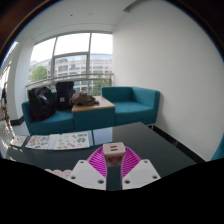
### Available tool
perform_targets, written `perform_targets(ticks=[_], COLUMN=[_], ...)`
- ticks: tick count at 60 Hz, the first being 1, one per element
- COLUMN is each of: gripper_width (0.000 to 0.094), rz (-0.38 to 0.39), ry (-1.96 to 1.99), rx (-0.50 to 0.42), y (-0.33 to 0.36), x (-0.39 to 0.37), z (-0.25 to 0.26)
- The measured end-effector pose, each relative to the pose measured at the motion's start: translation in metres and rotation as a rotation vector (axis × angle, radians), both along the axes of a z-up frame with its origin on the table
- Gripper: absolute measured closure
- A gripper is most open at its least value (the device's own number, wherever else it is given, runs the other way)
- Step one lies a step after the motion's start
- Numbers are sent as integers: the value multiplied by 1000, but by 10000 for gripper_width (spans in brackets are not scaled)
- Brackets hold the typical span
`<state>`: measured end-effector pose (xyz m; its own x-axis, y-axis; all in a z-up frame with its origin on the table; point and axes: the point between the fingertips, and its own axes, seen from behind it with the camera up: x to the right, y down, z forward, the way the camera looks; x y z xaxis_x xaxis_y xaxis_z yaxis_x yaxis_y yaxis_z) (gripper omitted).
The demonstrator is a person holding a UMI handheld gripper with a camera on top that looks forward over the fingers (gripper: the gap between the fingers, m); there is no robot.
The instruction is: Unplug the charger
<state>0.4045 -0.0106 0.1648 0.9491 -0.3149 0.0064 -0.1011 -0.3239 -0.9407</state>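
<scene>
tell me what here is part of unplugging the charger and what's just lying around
Part of the job:
- small white cube charger between the fingers, gaps at either side
- gripper, fingers open

Just lying about:
- teal upholstered sofas
- black bags on one sofa
- printed paper sheets on the dark glossy table

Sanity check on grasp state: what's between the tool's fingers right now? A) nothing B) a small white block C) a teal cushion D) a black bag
B: a small white block sits between the tool's pink-padded fingers, on the dark table.
</scene>
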Motion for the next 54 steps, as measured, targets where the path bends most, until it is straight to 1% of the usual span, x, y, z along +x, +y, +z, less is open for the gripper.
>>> perform_targets(ticks=[7,8,10,13,15,20,22,24,30,34,45,47,52,54], gripper_width=[789,789,783,783,768,769,769,742,729,677,623,594,474,462], rz=[5,-3,10,22,25,24,21,17,10,10,-18,-18,-36,-41], ry=[45,48,62,84,95,97,104,109,103,97,101,96,78,67], rx=[-121,-135,-150,-182,-204,-255,-263,-250,-269,-284,-317,-328,-351,-334], y=[7,7,4,4,2,3,3,4,6,11,25,27,25,25], x=[19,-3,9,7,8,7,8,10,13,17,27,27,32,34], z=[-83,-92,-103,-119,-129,-151,-155,-154,-156,-157,-161,-164,-168,-161])
